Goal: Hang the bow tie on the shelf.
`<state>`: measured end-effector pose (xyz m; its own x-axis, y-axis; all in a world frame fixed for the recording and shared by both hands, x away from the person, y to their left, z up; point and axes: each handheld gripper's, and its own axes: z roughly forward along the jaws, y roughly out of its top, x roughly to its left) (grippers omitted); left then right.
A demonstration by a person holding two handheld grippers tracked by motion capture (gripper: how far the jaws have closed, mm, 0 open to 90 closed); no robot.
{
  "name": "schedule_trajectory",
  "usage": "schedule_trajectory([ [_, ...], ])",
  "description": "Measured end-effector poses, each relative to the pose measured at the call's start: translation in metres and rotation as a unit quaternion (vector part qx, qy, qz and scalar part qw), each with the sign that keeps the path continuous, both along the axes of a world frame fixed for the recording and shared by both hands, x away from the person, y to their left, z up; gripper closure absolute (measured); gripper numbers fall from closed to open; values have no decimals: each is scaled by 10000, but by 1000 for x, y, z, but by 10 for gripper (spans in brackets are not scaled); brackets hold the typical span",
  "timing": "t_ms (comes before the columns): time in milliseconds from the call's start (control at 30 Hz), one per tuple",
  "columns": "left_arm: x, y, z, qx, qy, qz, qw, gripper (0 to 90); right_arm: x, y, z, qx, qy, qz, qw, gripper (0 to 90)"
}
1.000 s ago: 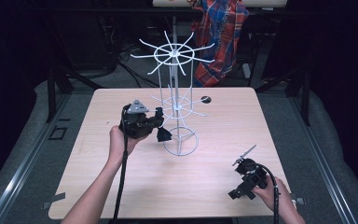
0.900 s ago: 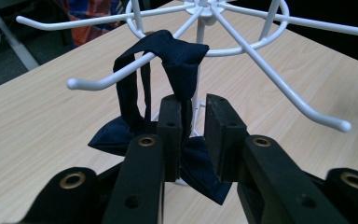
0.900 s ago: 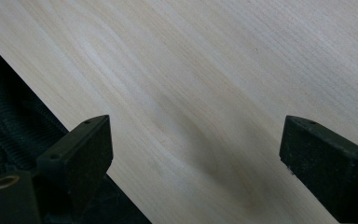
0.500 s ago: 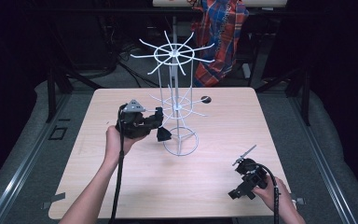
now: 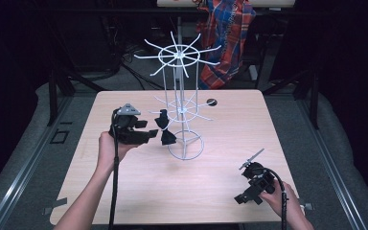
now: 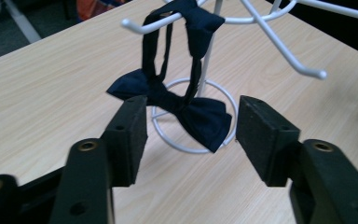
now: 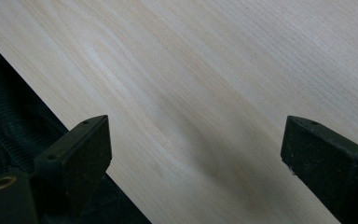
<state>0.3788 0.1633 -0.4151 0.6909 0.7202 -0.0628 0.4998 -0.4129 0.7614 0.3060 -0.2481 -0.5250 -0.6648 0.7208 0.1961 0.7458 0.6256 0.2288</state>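
A dark navy bow tie [image 5: 165, 130] [image 6: 200, 116] hangs by its strap from a lower hook of the white wire rack [image 5: 179, 91] [image 6: 279, 42] standing mid-table. My left gripper [image 5: 149, 136] [image 6: 193, 112] sits just left of the tie. Its jaws have just been opening and now stand apart, with the tie hanging a little beyond the pads [image 6: 130, 126], untouched. My right gripper [image 5: 243, 196] [image 7: 196, 140] rests low at the table's front right corner, jaws wide open over bare wood.
The rack's round base ring [image 5: 186, 146] sits on the wooden table [image 5: 230, 139]. A small black round mark [image 5: 212, 102] lies behind the rack. A plaid cloth [image 5: 227, 28] hangs beyond the far edge. The table's front edge [image 7: 51, 102] runs close under my right gripper.
My left gripper has opened and drawn back slightly to the left, away from the bow tie, which stays hanging on the hook. The right gripper has not moved.
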Motion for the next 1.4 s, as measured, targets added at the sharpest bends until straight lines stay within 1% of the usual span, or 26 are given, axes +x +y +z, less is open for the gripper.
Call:
schedule_trajectory([
  [33,-4,4,-2,91,-7,81,9999,373,1,0,1,-68,55,81,9999,81],
  [67,-4,4,-2,91,-7,81,9999,353,0,0,0,-48,36,26,10000,81],
  [100,-5,7,-3,153,32,109,9998,353,0,0,0,-48,36,26,10000,81],
  [167,-9,12,-7,235,64,197,9995,312,0,1,-1,-20,66,28,10000,81],
  [200,-11,15,-8,294,92,226,9993,300,0,1,-1,52,84,-3,10000,81],
  [233,-12,18,-10,322,115,286,9990,279,0,1,0,-42,74,47,10000,81],
  [267,-17,23,-11,405,98,386,9984,230,1,1,1,-98,95,117,9998,81],
  [333,-20,25,-12,437,104,421,9981,203,1,1,1,-106,78,115,9998,81],
  [367,-23,28,-13,452,108,450,9979,203,-1,2,0,-68,43,61,9999,81],
  [400,-25,30,-14,497,128,462,9976,187,0,2,0,-94,77,116,9999,81],
  [433,-28,32,-15,546,121,482,9973,178,-1,3,-1,-38,62,24,10000,81],
  [533,-35,38,-17,635,127,553,9964,159,-1,4,-1,-79,51,58,9999,81],
  [567,-39,42,-18,676,147,553,9961,156,-2,6,-2,14,71,-6,10000,81],
  [600,-39,42,-18,676,147,553,9961,155,-2,6,-2,14,71,-6,10000,81],
  [633,-42,45,-19,720,179,557,9957,152,-1,5,-2,-77,109,80,9999,81],
  [700,-44,46,-21,730,175,590,9954,149,-1,5,-2,-71,105,85,9999,81],
  [800,-48,51,-26,805,300,587,9946,137,-1,6,-2,-33,111,21,9999,80],
  [833,-50,53,-32,862,370,620,9937,128,-1,5,-2,-100,76,34,9999,80],
  [933,-53,55,-37,889,456,647,9929,116,-1,5,-2,-78,74,5,9999,79],
  [1000,-55,57,-42,961,593,624,9916,99,-1,5,-2,-46,119,10,9999,79],
  [1033,-57,58,-47,1057,687,595,9902,85,-2,6,-4,54,105,-27,9999,79],
  [1067,-59,59,-48,1103,728,586,9895,84,-2,7,-4,24,119,-13,9999,79],
  [1100,-60,60,-50,1109,759,588,9892,79,-1,6,-3,-101,140,50,9998,79],
  [1200,-63,62,-53,1159,798,601,9882,69,-1,7,-4,-91,132,18,9999,79],
  [1233,-65,65,-55,1183,842,617,9875,67,-2,8,-5,24,177,-27,9998,79],
  [1400,-68,68,-59,1208,909,646,9864,58,-2,8,-4,-86,131,-5,9999,79],
])
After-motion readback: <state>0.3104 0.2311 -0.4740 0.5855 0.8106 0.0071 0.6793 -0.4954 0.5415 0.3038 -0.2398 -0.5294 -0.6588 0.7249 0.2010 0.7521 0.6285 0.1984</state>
